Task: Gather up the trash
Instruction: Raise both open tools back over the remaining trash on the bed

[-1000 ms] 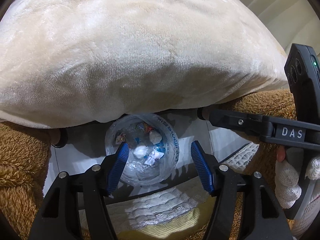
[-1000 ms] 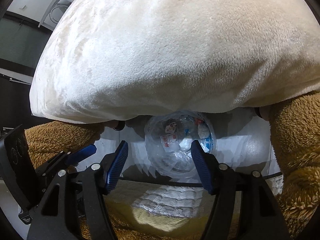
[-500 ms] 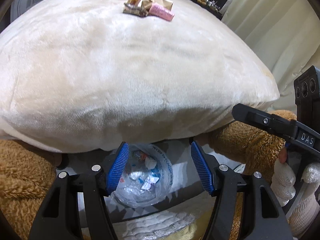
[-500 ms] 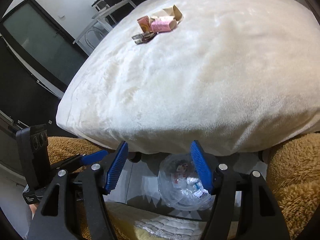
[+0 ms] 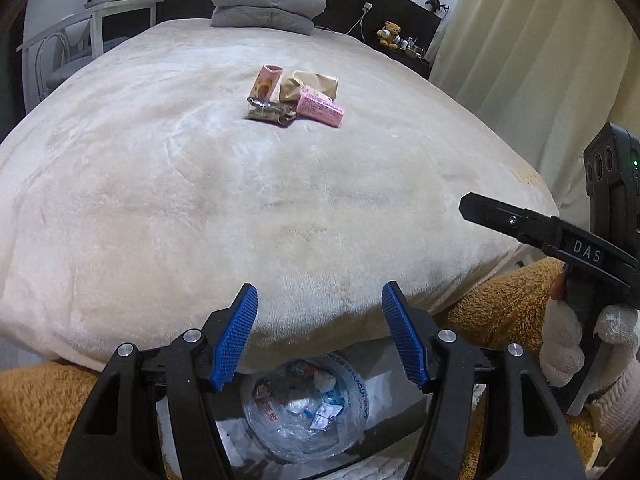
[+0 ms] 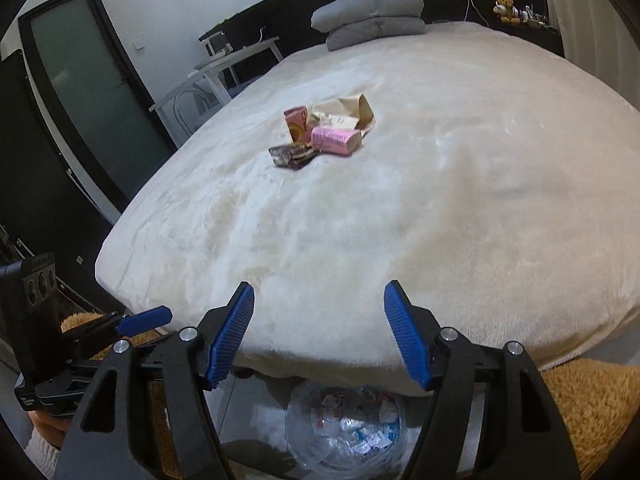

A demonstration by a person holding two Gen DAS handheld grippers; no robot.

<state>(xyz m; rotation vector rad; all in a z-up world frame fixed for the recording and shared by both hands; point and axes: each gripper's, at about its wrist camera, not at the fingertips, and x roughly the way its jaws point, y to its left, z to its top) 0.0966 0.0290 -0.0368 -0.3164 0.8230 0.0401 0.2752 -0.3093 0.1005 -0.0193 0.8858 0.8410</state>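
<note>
A small pile of trash lies mid-bed on the cream blanket [image 5: 280, 200]: a pink box [image 5: 320, 110] [image 6: 335, 141], an upright pink carton [image 5: 266, 83] [image 6: 297, 122], a brown paper bag [image 5: 310, 82] [image 6: 354, 112] and a dark wrapper [image 5: 270, 113] [image 6: 292, 155]. A clear plastic bin bag [image 5: 304, 412] [image 6: 346, 426] with wrappers sits on the floor below the bed's foot. My left gripper [image 5: 318, 328] and right gripper [image 6: 320, 326] are both open and empty, above the bed's near edge, far from the pile.
Grey pillows [image 5: 266, 6] lie at the bed's head. A white desk [image 6: 236, 56] and dark door [image 6: 92, 112] are to the left, curtains [image 5: 540, 60] to the right. Brown shaggy rug [image 5: 36, 412] flanks the bag. A teddy bear [image 6: 503, 7] sits on the headboard shelf.
Both grippers have risen from the bin bag at floor level to above the bed edge, so the bed top and trash pile have come into view. Both stay open.
</note>
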